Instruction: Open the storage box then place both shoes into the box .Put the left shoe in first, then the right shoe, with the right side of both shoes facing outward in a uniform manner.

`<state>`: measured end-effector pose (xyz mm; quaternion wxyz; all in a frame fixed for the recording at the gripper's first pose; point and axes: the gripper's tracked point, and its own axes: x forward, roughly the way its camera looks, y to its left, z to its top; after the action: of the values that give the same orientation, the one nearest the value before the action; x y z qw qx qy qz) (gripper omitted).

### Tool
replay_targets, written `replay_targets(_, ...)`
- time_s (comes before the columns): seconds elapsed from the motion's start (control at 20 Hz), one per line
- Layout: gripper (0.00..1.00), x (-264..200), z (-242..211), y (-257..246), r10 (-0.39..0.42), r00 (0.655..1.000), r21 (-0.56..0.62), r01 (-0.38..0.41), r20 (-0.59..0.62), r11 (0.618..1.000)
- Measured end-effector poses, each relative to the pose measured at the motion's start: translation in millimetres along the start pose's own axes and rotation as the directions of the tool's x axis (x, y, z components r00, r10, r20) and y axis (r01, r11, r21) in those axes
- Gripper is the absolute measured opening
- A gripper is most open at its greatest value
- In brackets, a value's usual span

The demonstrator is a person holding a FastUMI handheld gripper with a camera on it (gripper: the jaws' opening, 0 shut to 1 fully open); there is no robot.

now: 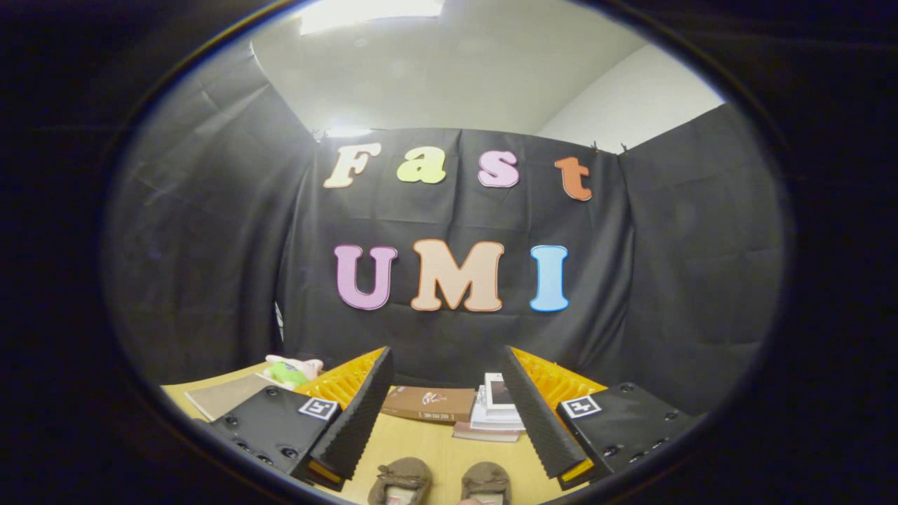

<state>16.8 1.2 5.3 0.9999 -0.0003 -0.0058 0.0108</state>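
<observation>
Two brown shoes point(401, 478) point(485, 481), one brown box point(429, 403), one book stack point(497, 410), one plush toy point(293, 369), one gripper point(447, 365), fingers apart.

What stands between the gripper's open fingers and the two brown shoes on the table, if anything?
Nothing visible does. The gripper is open, and both shoes lie on the bare table between its fingers, close below them. The brown box and stacked books sit beyond the shoes, not in the way.

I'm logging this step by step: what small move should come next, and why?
Probably tilt down to look for the storage box. The tongs hang open above the wooden table, the two brown shoes lie between the fingers, and the box must be opened first.
</observation>
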Motion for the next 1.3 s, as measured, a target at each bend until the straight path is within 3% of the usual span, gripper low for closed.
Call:
replay_targets(0.75, 0.99, 9.2, -14.6, -1.0, 0.021, 0.999, 0.039, -0.02, -0.031, 0.999)
replay_targets(1.05, 0.99, 12.2, -38.3, 36.4, 0.138, 0.986, 0.229, -0.114, -0.094, 0.967)
replay_targets(1.3, 0.99, 13.3, -71.8, 57.4, 0.207, 0.957, 0.41, -0.109, -0.202, 0.906)
